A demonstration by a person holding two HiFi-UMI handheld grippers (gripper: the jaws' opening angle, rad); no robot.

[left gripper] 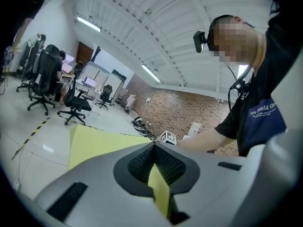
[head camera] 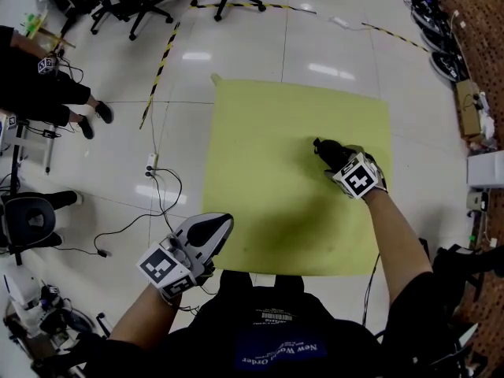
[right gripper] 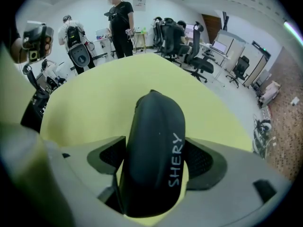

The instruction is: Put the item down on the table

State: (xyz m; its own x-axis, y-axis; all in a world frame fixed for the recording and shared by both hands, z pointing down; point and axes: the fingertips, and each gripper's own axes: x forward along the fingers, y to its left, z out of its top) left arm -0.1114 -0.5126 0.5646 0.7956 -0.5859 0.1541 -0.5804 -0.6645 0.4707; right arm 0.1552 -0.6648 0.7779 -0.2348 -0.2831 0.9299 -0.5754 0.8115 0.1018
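A black, rounded case [right gripper: 152, 150] with white lettering lies lengthwise between the jaws of my right gripper [right gripper: 154, 161]. Thin strips of yellow show between it and each pad [right gripper: 206, 161], so the jaws stand open around it. From the head view the case [head camera: 321, 147] rests on the yellow table [head camera: 268, 172], right of centre, with the right gripper [head camera: 331, 156] low over it. My left gripper [head camera: 219, 225] hangs off the table's near left corner. Its jaws are shut and nothing is between them [left gripper: 155, 162].
Cables [head camera: 161, 186] trail over the white floor left of the table. Office chairs [head camera: 130, 6] stand at the far left, and a person's legs [head camera: 55, 101] are at the left edge. Boxes and gear [head camera: 472, 109] line the brick wall on the right.
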